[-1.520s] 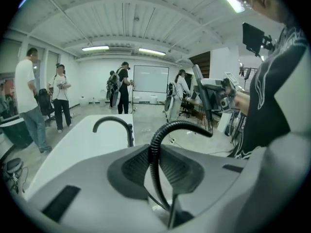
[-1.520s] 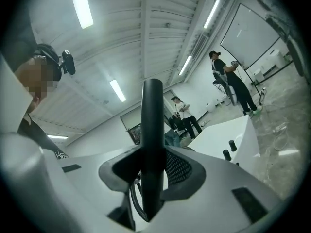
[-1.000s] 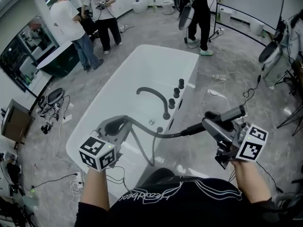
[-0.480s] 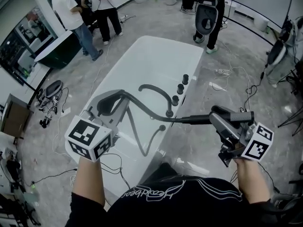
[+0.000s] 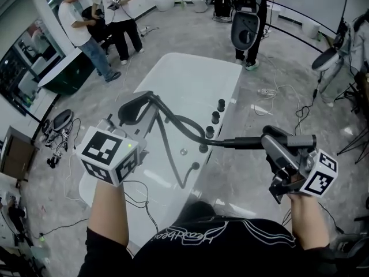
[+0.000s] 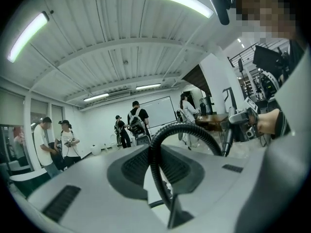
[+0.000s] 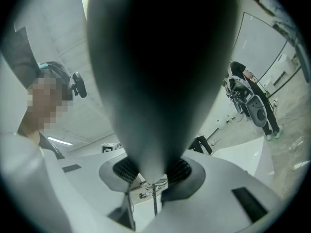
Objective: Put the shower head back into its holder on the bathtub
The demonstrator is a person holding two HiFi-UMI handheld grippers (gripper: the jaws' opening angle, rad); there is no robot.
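While the shower head (image 7: pixel 160 81) is clamped between the jaws of the right gripper (image 5: pixel 275 145), it hangs above the floor just beside the bathtub (image 5: pixel 190 77), outside its near right rim. The left gripper (image 5: pixel 137 109) is closed narrowly on the hose (image 5: pixel 179 123), which is lifted over the bathtub's basin. Step in hand, as judged: carrying the head toward its holder. The next move calls for swinging the head over the rim fittings (image 5: pixel 215 118) and seating it. Which fitting is the holder cannot be told.
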